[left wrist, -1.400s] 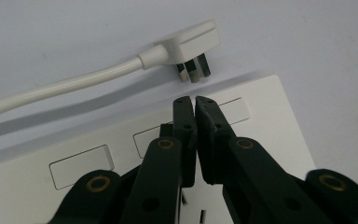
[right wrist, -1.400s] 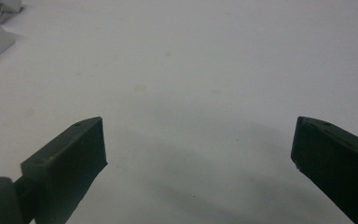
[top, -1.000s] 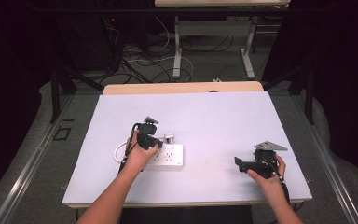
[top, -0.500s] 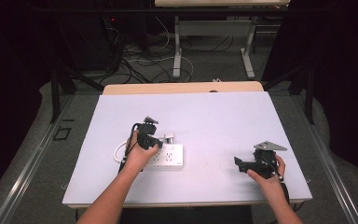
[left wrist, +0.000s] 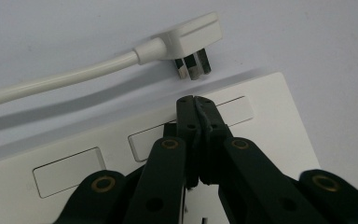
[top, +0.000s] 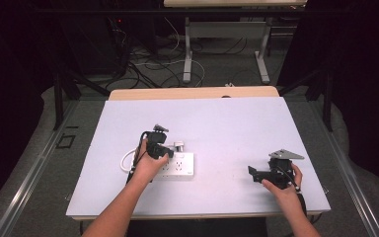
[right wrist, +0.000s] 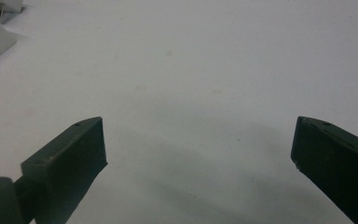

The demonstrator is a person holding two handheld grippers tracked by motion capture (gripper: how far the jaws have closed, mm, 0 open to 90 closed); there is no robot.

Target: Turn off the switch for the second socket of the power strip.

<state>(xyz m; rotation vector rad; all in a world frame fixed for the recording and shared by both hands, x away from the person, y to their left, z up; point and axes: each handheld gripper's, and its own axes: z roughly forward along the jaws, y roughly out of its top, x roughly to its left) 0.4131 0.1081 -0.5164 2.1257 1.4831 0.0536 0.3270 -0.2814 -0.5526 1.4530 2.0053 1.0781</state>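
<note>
On the white table top, seen from the high view, we found a white power strip lying flat near the front left, with our left gripper poised over its left part. Through the left gripper view, that gripper was clenched, its two black jaws pressed together with nothing between them, the tips resting at or just above the strip's top face, near its long flat rectangular panels. Just beyond the strip's far edge lay a white plug on its side, metal prongs pointing toward the strip, its thick white cord trailing off to the left. We judged the plug light, rigid and smooth, so likely to slip; the flat sides of its body looked the best place to pinch, not the prongs or the springy cord, which would probably tug it sideways. Well apart, near the front right, our right gripper hovered low over bare table; in the right gripper view it was released, jaws spread wide and empty.
</note>
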